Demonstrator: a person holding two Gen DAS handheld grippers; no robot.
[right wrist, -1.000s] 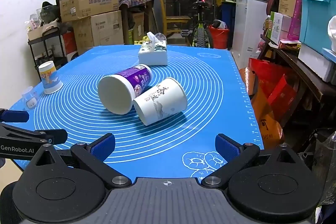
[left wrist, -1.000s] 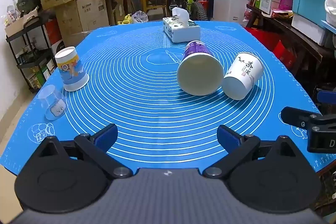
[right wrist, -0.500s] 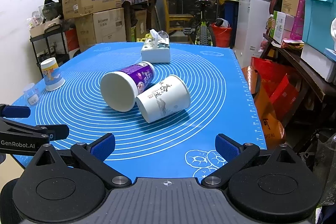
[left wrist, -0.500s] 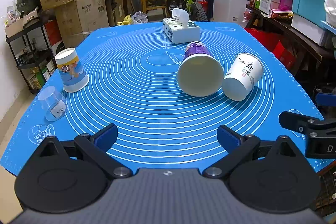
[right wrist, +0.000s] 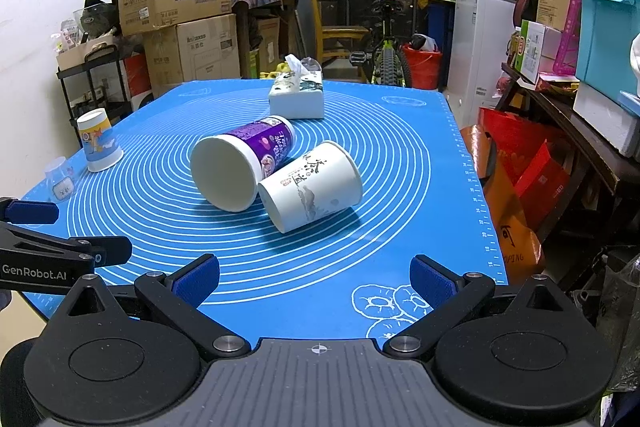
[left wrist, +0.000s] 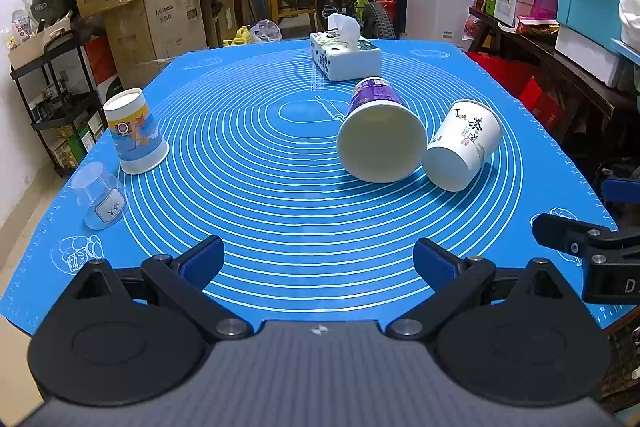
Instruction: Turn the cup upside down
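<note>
My right gripper [right wrist: 316, 277] and left gripper [left wrist: 318, 259] wait with jaws wide — the white tea cup [right wrist: 310, 187] lies sideways at twelve o'clock, touching the purple cup [right wrist: 244, 165], so nothing is gripped yet.

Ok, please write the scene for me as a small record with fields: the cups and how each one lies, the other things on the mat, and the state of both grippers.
surface: blue mat
purple cup: on its side, open mouth toward the cameras
white tea cup: on its side, touching the purple cup
cartoon cup: upside down, near the mat's left edge
clear plastic cup: upside down, beside the cartoon cup
tissue box: far side of the mat
left gripper: open, holds nothing
right gripper: open, holds nothing
</note>
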